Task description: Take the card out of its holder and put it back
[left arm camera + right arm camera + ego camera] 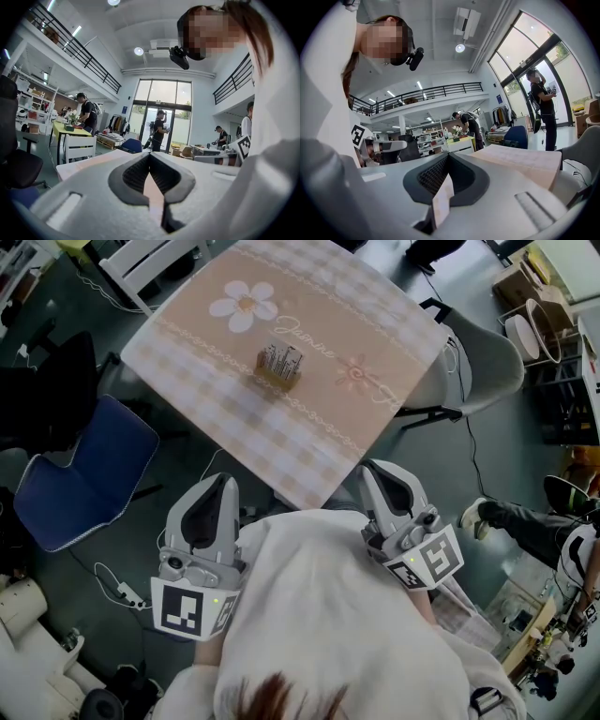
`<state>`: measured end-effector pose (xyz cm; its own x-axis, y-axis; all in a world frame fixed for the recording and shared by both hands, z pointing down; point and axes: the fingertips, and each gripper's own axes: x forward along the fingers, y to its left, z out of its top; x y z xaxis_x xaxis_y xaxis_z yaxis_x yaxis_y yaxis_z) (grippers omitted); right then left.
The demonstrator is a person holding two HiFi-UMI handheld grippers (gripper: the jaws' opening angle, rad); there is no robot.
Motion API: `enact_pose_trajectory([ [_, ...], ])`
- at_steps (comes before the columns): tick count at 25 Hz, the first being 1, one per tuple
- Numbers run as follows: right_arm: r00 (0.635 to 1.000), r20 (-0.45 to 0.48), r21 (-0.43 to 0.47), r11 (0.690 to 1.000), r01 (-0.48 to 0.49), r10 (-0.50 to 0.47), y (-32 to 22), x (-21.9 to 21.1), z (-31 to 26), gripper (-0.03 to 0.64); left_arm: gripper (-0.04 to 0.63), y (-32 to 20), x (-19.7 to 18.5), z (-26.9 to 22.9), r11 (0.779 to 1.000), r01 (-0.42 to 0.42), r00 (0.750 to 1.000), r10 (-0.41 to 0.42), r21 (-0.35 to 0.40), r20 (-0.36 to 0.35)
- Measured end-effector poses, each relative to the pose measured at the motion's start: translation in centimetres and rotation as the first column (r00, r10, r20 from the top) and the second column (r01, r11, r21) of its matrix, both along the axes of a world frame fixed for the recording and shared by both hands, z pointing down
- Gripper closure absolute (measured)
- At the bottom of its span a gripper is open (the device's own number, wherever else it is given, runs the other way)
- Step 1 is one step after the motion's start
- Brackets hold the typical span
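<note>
The only legible writing is a cursive word (306, 341) that looks like "Jasmine", printed on the checked tablecloth (281, 442) and running from the white daisy (244, 306) toward the right corner, while a second script (386, 395) beside the pink flower (356, 373) is too faint to read.

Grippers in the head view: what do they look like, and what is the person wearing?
Left gripper and right gripper are pale grey tapered shells with black ribbed pads. Each carries a cube of black-and-white square markers with a green light. The person's top is white.
</note>
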<state>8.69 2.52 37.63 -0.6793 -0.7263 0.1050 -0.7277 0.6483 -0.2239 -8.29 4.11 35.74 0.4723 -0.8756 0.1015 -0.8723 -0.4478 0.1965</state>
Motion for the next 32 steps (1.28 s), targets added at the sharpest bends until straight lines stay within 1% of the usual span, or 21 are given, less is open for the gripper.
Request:
enact_pose_trajectory([
  [32, 1.0, -0.028, -0.014, 1.0, 0.012, -0.013, -1.1, -1.2, 0.1, 0.618, 0.595, -1.3, -0.9, -0.2, 1.0, 0.0, 1.0, 0.0, -0.005, -0.01],
])
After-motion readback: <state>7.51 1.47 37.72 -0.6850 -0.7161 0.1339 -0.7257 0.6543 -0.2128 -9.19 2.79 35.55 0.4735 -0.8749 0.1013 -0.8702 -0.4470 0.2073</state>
